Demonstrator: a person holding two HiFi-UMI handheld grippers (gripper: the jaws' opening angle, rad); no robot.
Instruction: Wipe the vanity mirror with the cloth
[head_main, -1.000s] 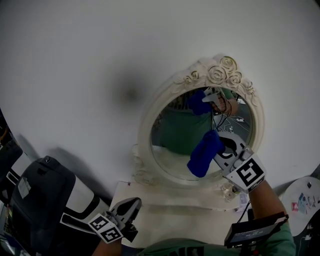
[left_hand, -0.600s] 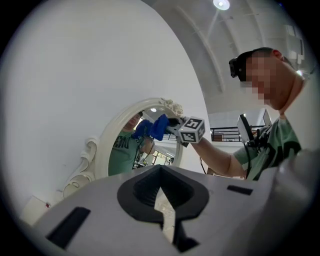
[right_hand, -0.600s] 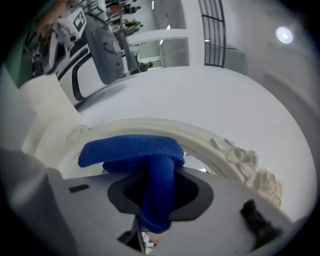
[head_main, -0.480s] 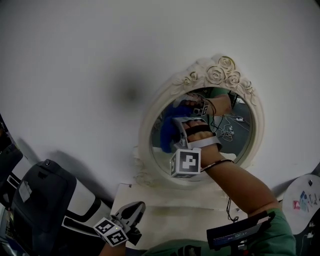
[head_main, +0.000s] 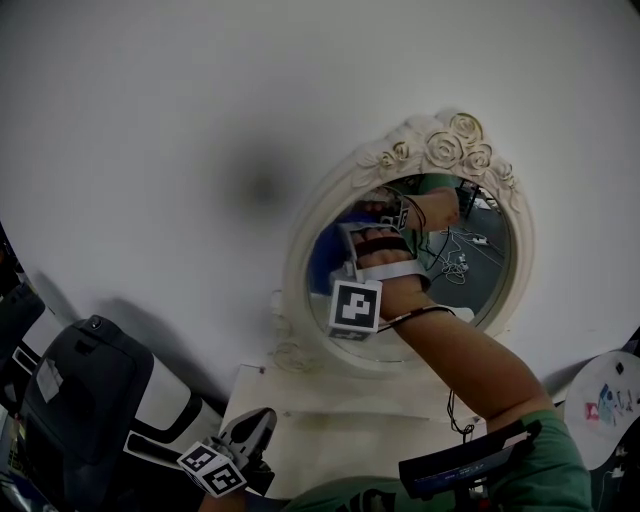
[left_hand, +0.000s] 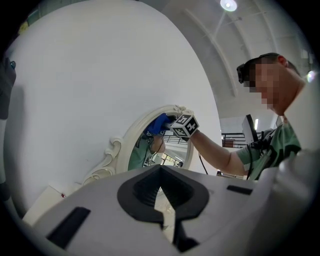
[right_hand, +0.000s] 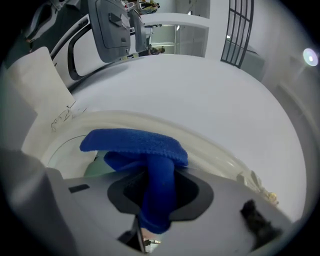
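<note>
The oval vanity mirror (head_main: 470, 270) in its cream rose-carved frame (head_main: 440, 145) stands against the white wall. My right gripper (head_main: 345, 250) is shut on the blue cloth (head_main: 322, 255) and presses it to the left part of the glass. In the right gripper view the cloth (right_hand: 150, 150) bunches between the jaws (right_hand: 152, 200), right against the frame's inner rim (right_hand: 200, 145). My left gripper (head_main: 262, 420) hangs low below the mirror, shut and holding nothing. From the left gripper view (left_hand: 161, 210) I see the mirror (left_hand: 150, 150), the cloth (left_hand: 159, 123) and the right gripper's marker cube (left_hand: 184, 125).
A cream base (head_main: 330, 410) sits under the mirror. A dark grey and white object (head_main: 80, 390) stands at the lower left. A round white thing (head_main: 605, 405) is at the right edge. A black device (head_main: 460, 465) is strapped on the right forearm.
The right gripper has carried the cloth from the mirror's lower right up and across to the left part of the glass. The left gripper has barely shifted.
</note>
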